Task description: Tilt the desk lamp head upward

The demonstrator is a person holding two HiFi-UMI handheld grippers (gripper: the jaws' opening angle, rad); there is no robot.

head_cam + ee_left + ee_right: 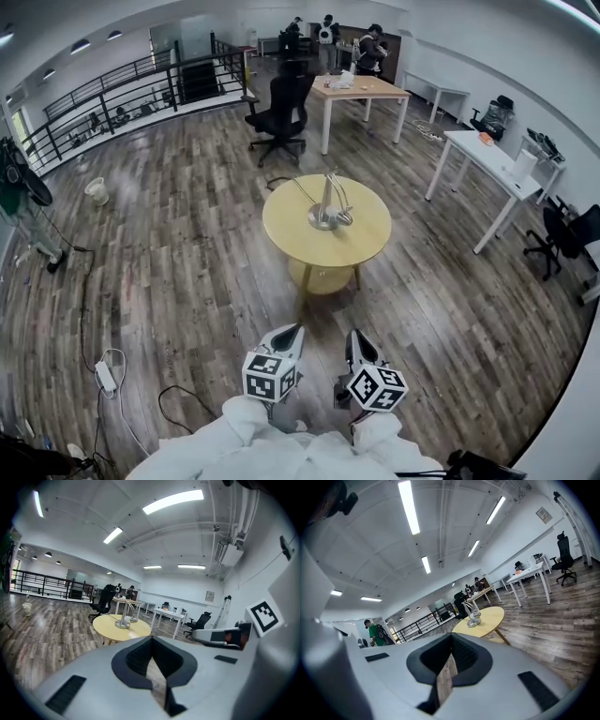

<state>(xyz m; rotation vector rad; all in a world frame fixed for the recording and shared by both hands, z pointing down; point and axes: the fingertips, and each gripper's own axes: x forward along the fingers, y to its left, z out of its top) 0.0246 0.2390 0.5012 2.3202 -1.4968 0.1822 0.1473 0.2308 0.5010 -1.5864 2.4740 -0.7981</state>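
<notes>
A silver desk lamp (327,214) stands on a round yellow table (281,234) in the middle of the wooden floor; its thin arms rise from a round base. It shows small in the left gripper view as the lamp (124,620) and in the right gripper view as the lamp (474,618). Both grippers are held low and close to the person's body, well short of the table. My left gripper (296,328) (152,638) is shut with nothing in it. My right gripper (356,335) (451,636) is shut and empty too. Both point toward the table.
A black office chair (279,112) and a wooden desk (361,91) stand beyond the table. White desks (487,159) and black chairs (562,234) line the right wall. A power strip with cables (105,375) lies on the floor at left. People (370,47) stand far back.
</notes>
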